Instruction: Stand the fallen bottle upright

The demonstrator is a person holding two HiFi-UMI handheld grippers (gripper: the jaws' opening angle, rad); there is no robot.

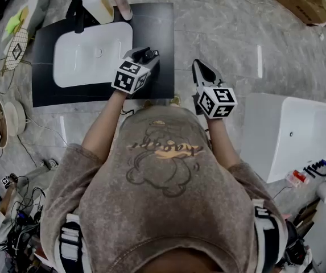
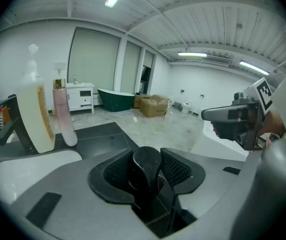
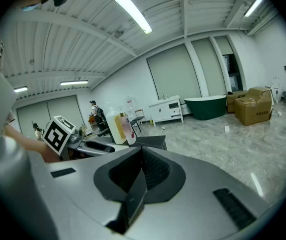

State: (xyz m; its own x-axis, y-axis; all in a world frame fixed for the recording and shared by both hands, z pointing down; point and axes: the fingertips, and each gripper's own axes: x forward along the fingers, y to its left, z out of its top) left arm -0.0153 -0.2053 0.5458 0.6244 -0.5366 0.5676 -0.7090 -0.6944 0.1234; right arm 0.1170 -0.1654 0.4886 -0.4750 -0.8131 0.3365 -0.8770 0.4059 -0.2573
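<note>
- Grey stone floor [image 1: 225,27] spreads under the person [image 1: 163,175], who stands at a black counter [image 1: 154,33] and holds both tongs out in front.
- Nearest, in the middle of the head view, the left gripper [image 1: 144,54] is closed on a dark shiny thing [image 2: 146,161] with a round top. The jaws sit tight on both sides of it.
- The right gripper [image 1: 202,70] is just to the right of it. Its jaws are pressed together with nothing in them.
- Next comes the white sink [image 1: 66,67] set in the counter, with a black tap [image 1: 77,15] behind it.
- At the back of the counter, at the upper middle of the head view, a big yellow bottle [image 1: 98,3] and a thin pink bottle [image 1: 121,1] stand side by side. Both are up on their bases.
- No bottle lies on its side in any view. I think the dark thing in the left jaws may be the fallen bottle, already picked up.
- If so, the step in hand is carrying it. Next it needs to be turned base down, set on a flat bare part of the counter, and then let go gently.
- It is hard to tell what the dark thing really is, since only its top end shows. Its lower part is hidden in the jaws.
- Far off, a green tub [image 2: 115,98] and a brown box [image 2: 153,105] look small and dim.
</note>
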